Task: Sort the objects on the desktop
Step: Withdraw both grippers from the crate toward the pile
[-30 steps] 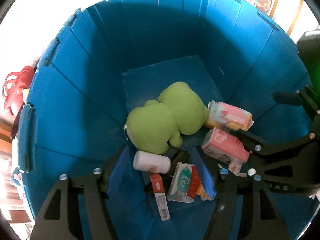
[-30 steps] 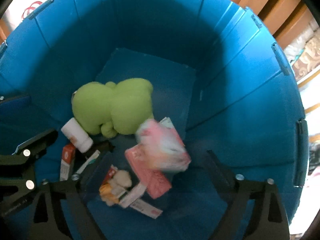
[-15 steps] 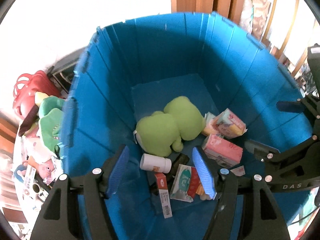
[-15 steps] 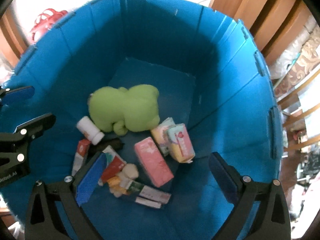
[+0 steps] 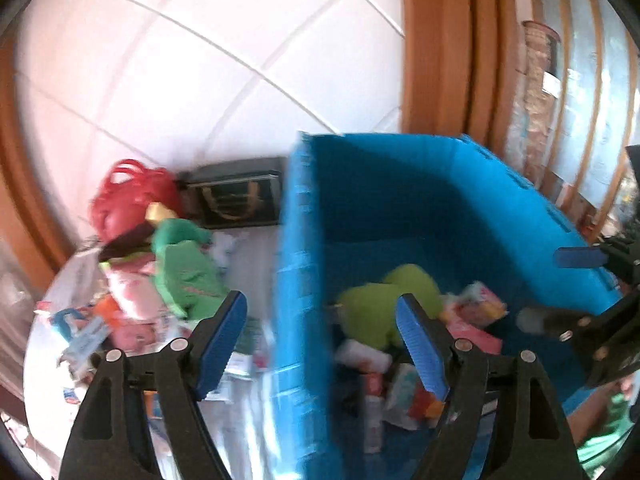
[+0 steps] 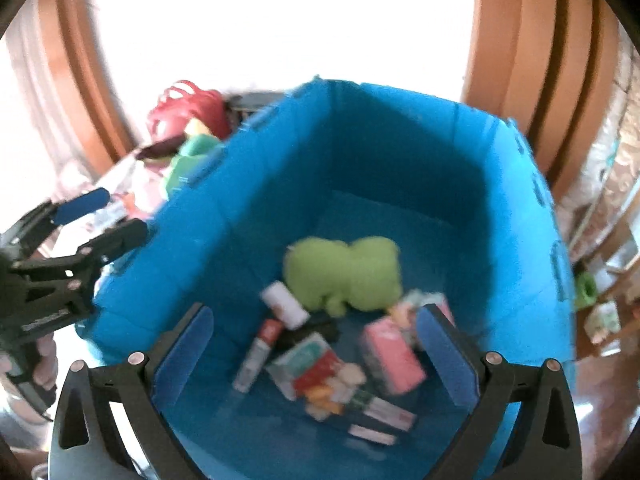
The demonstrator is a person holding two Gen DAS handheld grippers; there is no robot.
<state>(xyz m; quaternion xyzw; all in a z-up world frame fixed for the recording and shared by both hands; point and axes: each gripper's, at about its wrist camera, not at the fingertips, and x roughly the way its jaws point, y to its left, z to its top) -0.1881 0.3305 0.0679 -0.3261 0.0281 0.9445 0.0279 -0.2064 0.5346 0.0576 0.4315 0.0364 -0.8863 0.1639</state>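
**Both grippers empty above the bin, pile waiting on the left**

Left wrist view: the left gripper (image 5: 320, 336) hangs with its blue pads spread wide and nothing between them. It straddles the near-left wall of the blue bin (image 5: 300, 280), one finger outside, one over the inside. Off to its left, on the table (image 5: 248, 420), lies the unsorted pile (image 5: 152, 280): a green cloth piece, pink packets, a red basket behind, all blurred, so no long axis can be read on any single item. Inside the bin, to the right, sit the green plush (image 5: 372, 304) and small packs.

Right wrist view: the right gripper (image 6: 316, 352) is also spread apart and empty, aimed straight down into the bin (image 6: 200, 240). Below it lie the plush (image 6: 344, 272), a white bottle (image 6: 284, 306) and a pink pack (image 6: 392, 356). The pile (image 6: 180, 152) shows only past the bin's far-left wall.

My read: the left gripper is clearly nearer the pile, so the next pick looks like its job; the bin wall stands between the right gripper and those items.
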